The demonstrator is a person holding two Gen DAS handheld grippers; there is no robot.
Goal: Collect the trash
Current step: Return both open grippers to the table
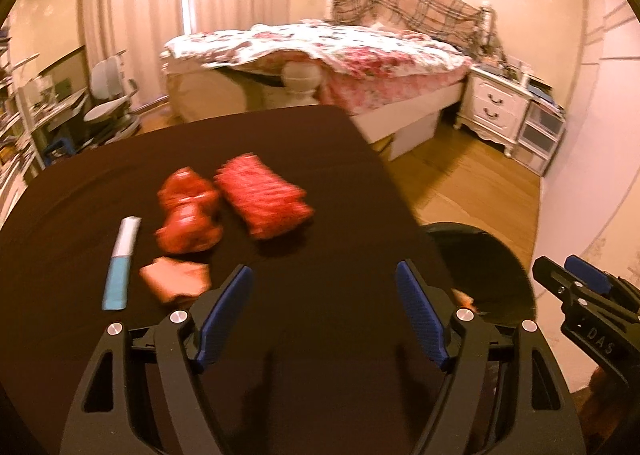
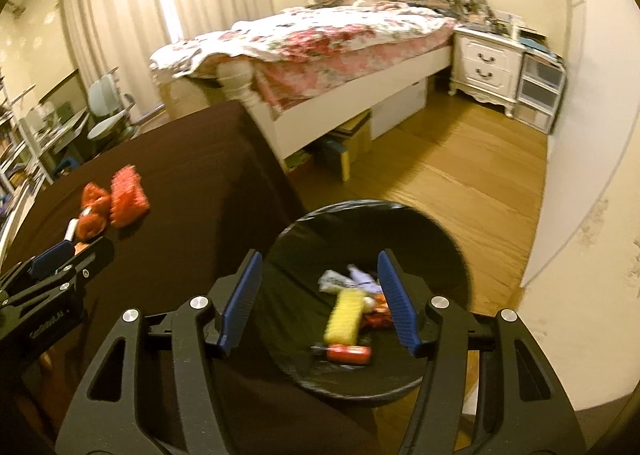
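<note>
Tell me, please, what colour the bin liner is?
Black; the bin liner shows best in the right wrist view.

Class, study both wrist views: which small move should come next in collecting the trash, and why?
Probably bring the left tool toward the nearest wrapper on the dark table. Both tools are open and empty, four pieces still lie on the table, and the bin beside it already holds trash.
</note>
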